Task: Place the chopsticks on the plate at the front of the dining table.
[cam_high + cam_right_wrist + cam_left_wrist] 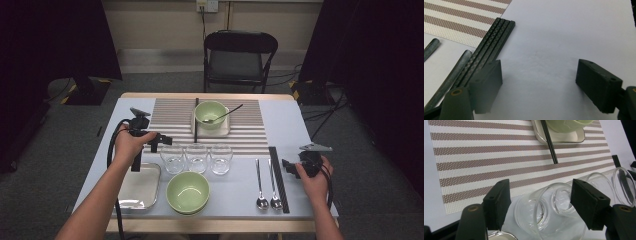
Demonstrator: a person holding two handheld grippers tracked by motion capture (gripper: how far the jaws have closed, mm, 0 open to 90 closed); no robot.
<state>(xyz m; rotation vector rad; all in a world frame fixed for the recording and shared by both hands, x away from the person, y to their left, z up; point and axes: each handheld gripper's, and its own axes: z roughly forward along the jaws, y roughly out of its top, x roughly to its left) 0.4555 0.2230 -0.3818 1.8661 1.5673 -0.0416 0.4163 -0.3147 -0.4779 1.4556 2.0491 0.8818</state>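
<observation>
Three clear glasses stand in a row mid-table: left glass [173,159], middle glass [196,158], right glass [221,159]. My left gripper [161,142] hovers just left of and above the left glass [549,212]. Its jaws are open, and the glass sits low between them without the pads pressing on it. My right gripper [286,166] rests at the table's right side, open over bare table with nothing between its jaws [539,67]. Black chopsticks [489,47] lie just to its left, beside a spoon handle [451,72].
A green bowl [187,191] sits at the front, with a metal tray [140,187] to its left. On the striped placemat [250,130], a second green bowl [210,112] holds a spoon, with chopsticks [196,120] beside it. Two spoons [260,185] lie at the right front. A chair [240,55] stands behind.
</observation>
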